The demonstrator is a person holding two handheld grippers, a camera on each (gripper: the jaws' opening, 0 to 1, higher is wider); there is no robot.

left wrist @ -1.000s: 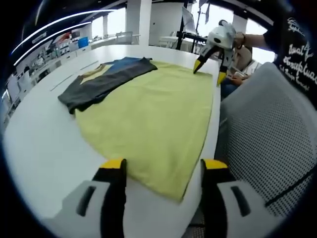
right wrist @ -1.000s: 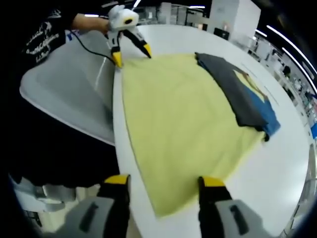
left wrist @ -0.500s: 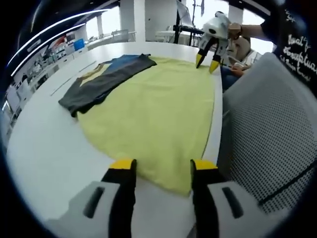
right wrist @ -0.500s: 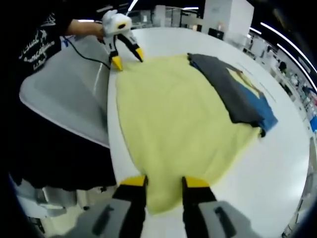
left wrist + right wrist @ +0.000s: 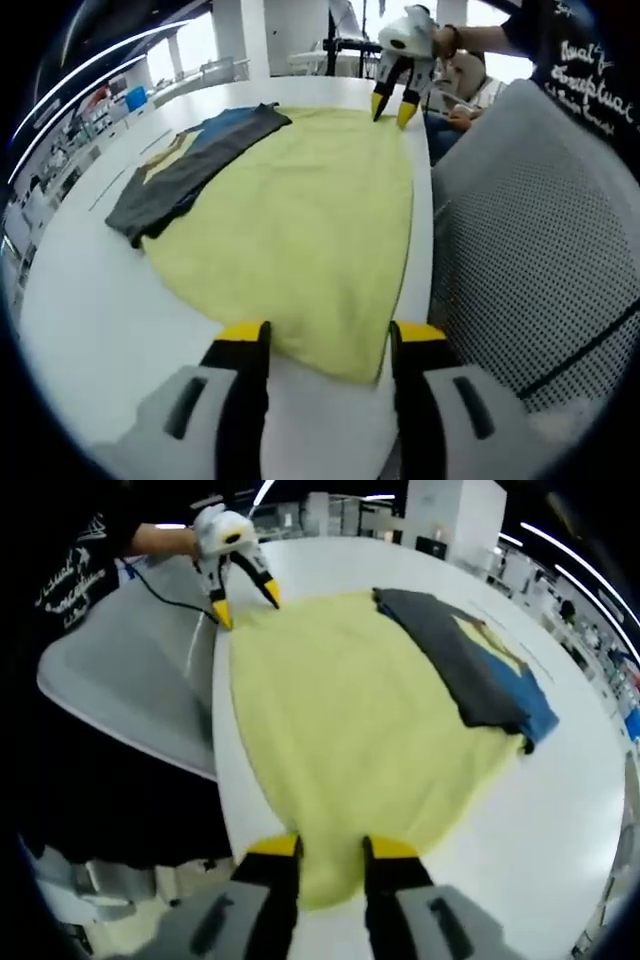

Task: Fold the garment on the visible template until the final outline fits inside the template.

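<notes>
Two yellow-tipped grippers at the near corners of a pale yellow fabric sheet spread flat on a white table.

In the left gripper view, the left gripper stands with its jaws well apart, either side of the sheet's near corner, gripping nothing; at the far corner the right gripper shows its jaws drawn close together on the sheet's edge. In the right gripper view, the right gripper's jaws are nearly closed on the sheet's near corner. A dark grey garment with blue and yellow panels lies folded along the sheet's far edge, partly on the sheet and partly on the table. A grey mesh chair back stands just beside the table edge.
</notes>
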